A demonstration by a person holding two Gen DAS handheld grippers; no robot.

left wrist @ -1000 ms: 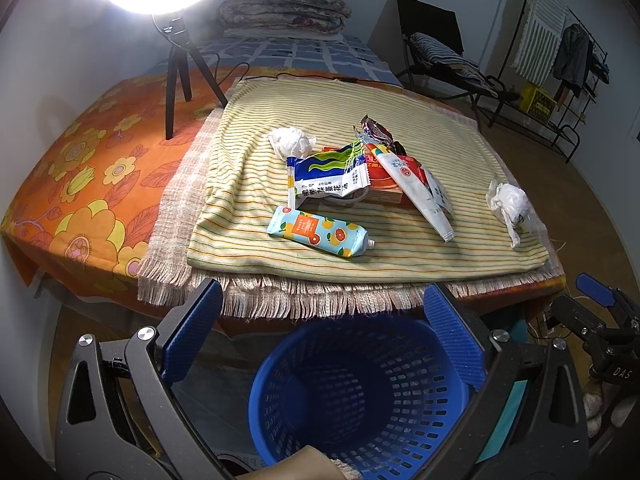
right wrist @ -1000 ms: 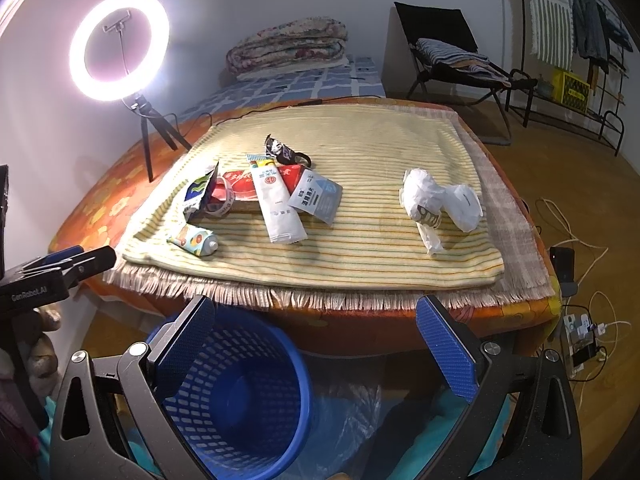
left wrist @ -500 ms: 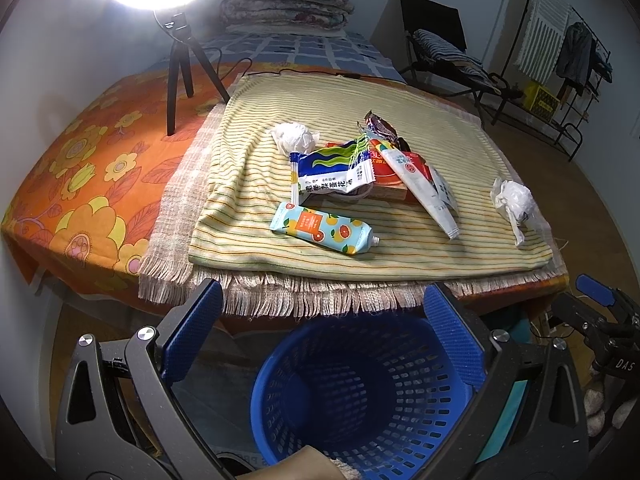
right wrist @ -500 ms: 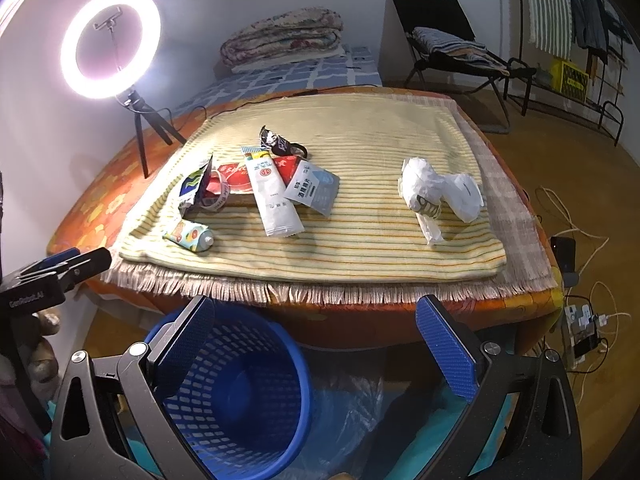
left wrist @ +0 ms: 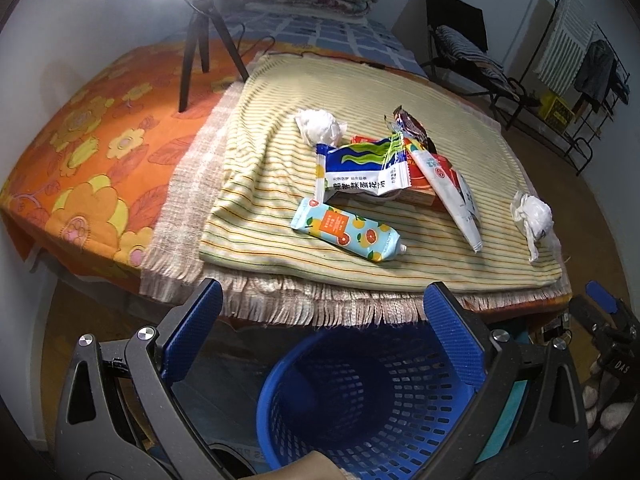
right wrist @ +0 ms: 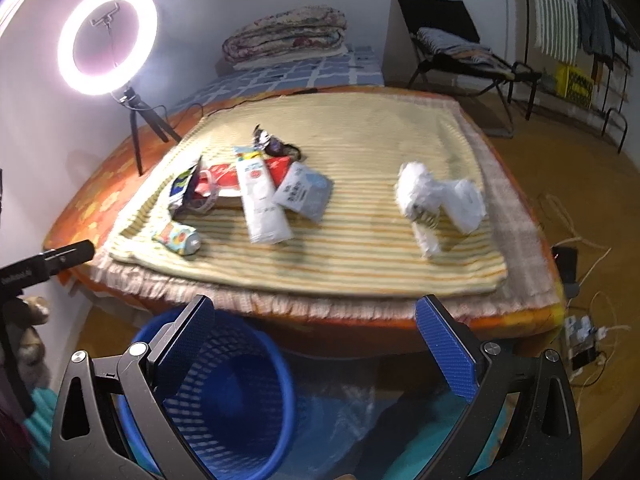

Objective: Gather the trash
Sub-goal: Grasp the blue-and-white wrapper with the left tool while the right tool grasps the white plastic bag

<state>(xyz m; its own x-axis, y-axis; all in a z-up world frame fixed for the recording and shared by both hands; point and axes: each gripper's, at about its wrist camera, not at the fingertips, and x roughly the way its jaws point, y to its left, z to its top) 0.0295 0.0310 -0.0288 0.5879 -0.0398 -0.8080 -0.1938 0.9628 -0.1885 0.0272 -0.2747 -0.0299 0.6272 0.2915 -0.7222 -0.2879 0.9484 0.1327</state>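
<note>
Left gripper (left wrist: 322, 320): jaws spread wide, nothing between the blue pads, held over the blue basket (left wrist: 372, 408), which fills the lower centre of its view. Right gripper (right wrist: 316, 336): likewise wide apart and empty; in its view the basket (right wrist: 224, 392) sits lower left, below the table edge.

Trash lies on the striped cloth (left wrist: 360, 92) at mid-frame. Left view, near edge: a fruit-print tube (left wrist: 346, 234). Behind it, a blue-and-white wrapper (left wrist: 362, 168) resting on a red flat box (left wrist: 420, 194). A long white tube (left wrist: 448, 192) leans across the box. A dark wrapper (left wrist: 410, 126) lies behind these.

Left view only: a crumpled white tissue (left wrist: 320, 128) at the far side of the pile; not visible in the right view. A white plastic wad (left wrist: 534, 220) lies well apart at the right edge of the cloth.

Right view only: a grey-white sachet (right wrist: 306, 192) is plainly seen just beside the long tube; the plastic wad (right wrist: 436, 200) appears large at centre right; the ring light (right wrist: 106, 38) shows whole in the upper left, whereas the left view cuts it off at the top edge. The right view is somewhat blurred.
</note>
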